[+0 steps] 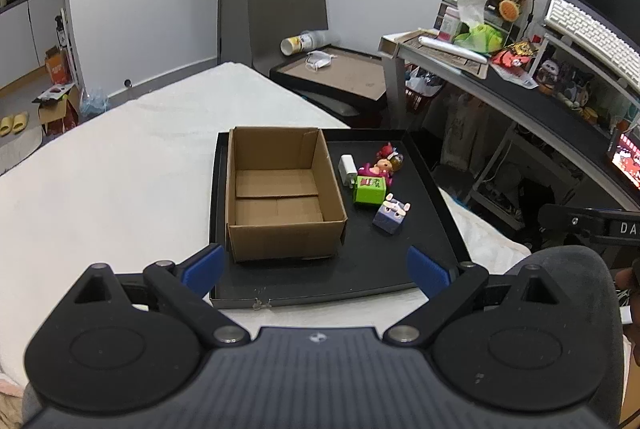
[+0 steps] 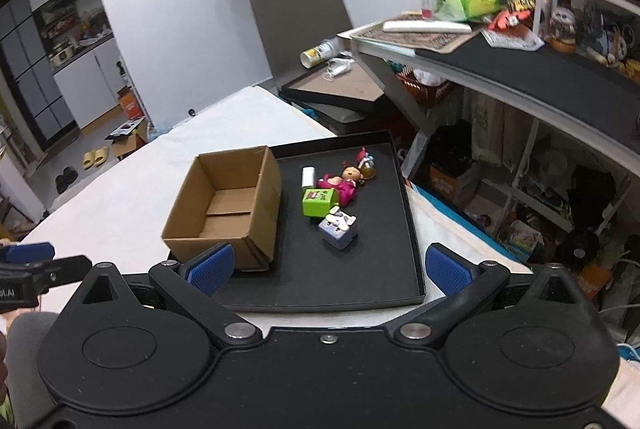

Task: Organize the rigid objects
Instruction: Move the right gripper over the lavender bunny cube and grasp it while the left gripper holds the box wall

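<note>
Fingers spread wide and empty on both the left gripper (image 1: 316, 267) and right gripper (image 2: 330, 267), hovering at the near edge of the black tray (image 2: 412, 229). Just beyond, the purple cube (image 2: 338, 229), green cube (image 2: 317, 203), pink doll (image 2: 344, 185) and white charger (image 2: 307, 177) crowd together, right of the empty cardboard box (image 2: 224, 205). Risk, I'd say: grabbing one knocks its neighbour, they're packed so tight!

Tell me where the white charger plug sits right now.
In both wrist views the white charger plug lies on the black tray, right of the open brown cardboard box, just behind the green toy cube and beside the pink doll figure.
</note>
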`<action>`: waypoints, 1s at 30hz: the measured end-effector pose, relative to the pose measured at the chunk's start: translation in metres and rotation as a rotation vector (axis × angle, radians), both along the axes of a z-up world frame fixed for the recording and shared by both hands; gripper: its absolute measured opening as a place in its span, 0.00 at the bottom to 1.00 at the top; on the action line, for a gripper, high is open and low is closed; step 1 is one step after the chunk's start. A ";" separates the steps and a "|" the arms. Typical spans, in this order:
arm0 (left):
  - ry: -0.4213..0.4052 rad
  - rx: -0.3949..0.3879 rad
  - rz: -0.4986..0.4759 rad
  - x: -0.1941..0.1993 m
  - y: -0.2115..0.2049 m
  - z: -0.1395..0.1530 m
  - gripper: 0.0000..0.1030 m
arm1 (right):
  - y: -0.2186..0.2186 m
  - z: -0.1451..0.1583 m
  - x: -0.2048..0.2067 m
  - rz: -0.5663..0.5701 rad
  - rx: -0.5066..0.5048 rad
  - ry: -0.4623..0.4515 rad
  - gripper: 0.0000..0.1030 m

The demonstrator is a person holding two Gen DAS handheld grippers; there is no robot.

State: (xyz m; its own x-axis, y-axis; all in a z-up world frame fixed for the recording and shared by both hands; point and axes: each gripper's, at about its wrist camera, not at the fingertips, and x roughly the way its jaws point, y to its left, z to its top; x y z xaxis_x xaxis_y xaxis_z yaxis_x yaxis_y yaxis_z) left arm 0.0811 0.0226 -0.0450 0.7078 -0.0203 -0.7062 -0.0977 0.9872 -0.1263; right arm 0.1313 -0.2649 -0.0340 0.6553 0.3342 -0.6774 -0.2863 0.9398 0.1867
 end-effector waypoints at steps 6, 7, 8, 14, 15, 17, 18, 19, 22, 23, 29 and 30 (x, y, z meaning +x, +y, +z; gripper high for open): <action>0.037 -0.013 0.026 0.019 0.009 -0.015 0.94 | 0.005 -0.014 0.017 0.004 -0.010 0.037 1.00; 0.043 -0.010 0.030 0.022 0.011 -0.017 0.94 | 0.006 -0.016 0.020 0.005 -0.013 0.042 1.00; 0.048 -0.010 0.032 0.026 0.012 -0.019 0.94 | 0.007 -0.018 0.023 0.004 -0.015 0.048 1.00; 0.077 -0.024 0.046 0.044 0.021 -0.034 0.94 | 0.009 -0.031 0.039 -0.010 -0.011 0.076 1.00; 0.083 -0.028 0.049 0.047 0.022 -0.037 0.94 | 0.009 -0.032 0.042 -0.013 -0.012 0.079 1.00; 0.088 -0.036 0.049 0.052 0.025 -0.041 0.94 | 0.010 -0.036 0.047 -0.021 -0.015 0.084 1.00; 0.089 -0.042 0.049 0.056 0.027 -0.044 0.94 | 0.010 -0.038 0.050 -0.026 -0.016 0.085 1.00; 0.091 -0.047 0.050 0.059 0.029 -0.046 0.94 | 0.011 -0.039 0.052 -0.032 -0.018 0.086 1.00; 0.100 -0.068 0.063 0.071 0.033 -0.055 0.94 | 0.010 -0.043 0.060 -0.048 -0.021 0.089 1.00; 0.104 -0.075 0.067 0.075 0.035 -0.058 0.94 | 0.010 -0.044 0.062 -0.053 -0.022 0.091 1.00; 0.123 -0.111 0.091 0.099 0.047 -0.074 0.94 | 0.010 -0.049 0.075 -0.079 -0.004 0.098 1.00; 0.128 -0.116 0.097 0.103 0.049 -0.076 0.94 | 0.011 -0.050 0.078 -0.081 0.001 0.103 1.00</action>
State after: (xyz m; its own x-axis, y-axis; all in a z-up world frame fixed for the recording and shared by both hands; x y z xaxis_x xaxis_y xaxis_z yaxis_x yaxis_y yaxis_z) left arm 0.1842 0.0718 -0.1206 0.6148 -0.0426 -0.7875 -0.2146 0.9518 -0.2190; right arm 0.2091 -0.2540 -0.0839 0.6070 0.2839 -0.7422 -0.1888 0.9588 0.2123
